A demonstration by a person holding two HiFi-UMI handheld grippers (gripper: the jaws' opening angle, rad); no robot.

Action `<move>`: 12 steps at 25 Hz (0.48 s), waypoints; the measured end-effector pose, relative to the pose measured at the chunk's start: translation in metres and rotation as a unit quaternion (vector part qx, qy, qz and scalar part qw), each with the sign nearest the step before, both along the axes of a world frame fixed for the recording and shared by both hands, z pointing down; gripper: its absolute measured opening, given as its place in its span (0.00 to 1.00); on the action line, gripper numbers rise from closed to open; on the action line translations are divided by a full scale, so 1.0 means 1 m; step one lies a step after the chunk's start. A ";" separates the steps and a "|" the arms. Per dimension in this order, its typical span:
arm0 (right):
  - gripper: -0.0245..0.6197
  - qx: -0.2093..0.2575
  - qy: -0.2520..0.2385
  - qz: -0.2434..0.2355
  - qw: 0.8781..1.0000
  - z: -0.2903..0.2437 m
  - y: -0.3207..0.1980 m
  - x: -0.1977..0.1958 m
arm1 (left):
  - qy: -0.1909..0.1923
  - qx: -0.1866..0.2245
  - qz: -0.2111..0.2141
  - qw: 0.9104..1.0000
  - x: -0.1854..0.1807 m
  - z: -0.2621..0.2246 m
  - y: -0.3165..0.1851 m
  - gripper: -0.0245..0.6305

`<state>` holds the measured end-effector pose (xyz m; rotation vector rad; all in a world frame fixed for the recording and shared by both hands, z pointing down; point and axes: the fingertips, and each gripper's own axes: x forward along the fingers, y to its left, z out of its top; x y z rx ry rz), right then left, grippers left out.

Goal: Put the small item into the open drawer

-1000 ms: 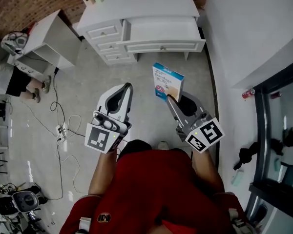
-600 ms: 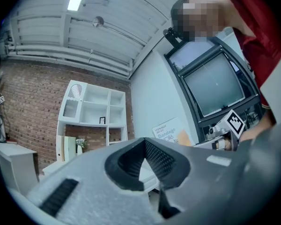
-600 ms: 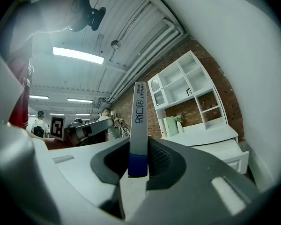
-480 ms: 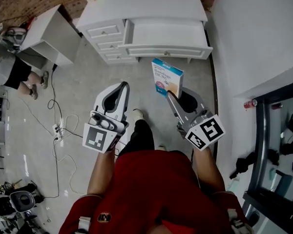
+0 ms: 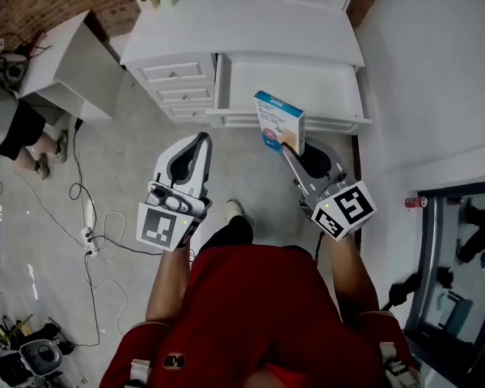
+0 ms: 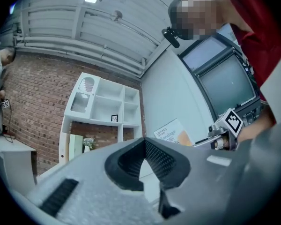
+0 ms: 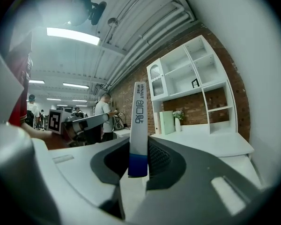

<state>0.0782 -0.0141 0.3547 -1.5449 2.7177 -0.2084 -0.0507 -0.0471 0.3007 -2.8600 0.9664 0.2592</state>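
Observation:
A flat blue-and-white box (image 5: 280, 121) stands upright in my right gripper (image 5: 287, 146), which is shut on its lower edge. In the head view the box overlaps the front edge of the open white drawer (image 5: 327, 87) of the desk ahead. In the right gripper view the box (image 7: 137, 125) shows edge-on between the pads of my right gripper (image 7: 138, 165). My left gripper (image 5: 203, 141) hovers over the floor left of the drawer, shut and holding nothing. The left gripper view shows my left gripper (image 6: 144, 150) with its pads together and the box (image 6: 171, 132) off to the right.
The white desk has a stack of small shut drawers (image 5: 176, 73) left of the open one. A white side table (image 5: 65, 59) and a seated person (image 5: 12, 128) are at far left. Cables (image 5: 89, 233) lie on the floor. A white wall (image 5: 436, 71) runs along the right.
The desk and its open drawer have come closer in the head view. The box, once over the floor, now overlaps the drawer's front edge. Both grippers keep the same state.

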 end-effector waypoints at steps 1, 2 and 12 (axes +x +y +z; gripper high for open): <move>0.16 -0.004 0.007 0.000 1.000 0.002 -0.018 -0.002 | -0.001 0.000 0.002 1.000 -0.003 0.000 -0.016 0.04; 0.16 -0.009 0.016 0.000 1.000 0.004 -0.035 -0.005 | -0.002 0.000 0.005 1.000 -0.006 0.001 -0.032 0.04; 0.16 -0.101 0.120 -0.009 0.988 0.072 -0.164 -0.007 | -0.010 -0.015 0.019 1.000 -0.008 0.019 -0.132 0.04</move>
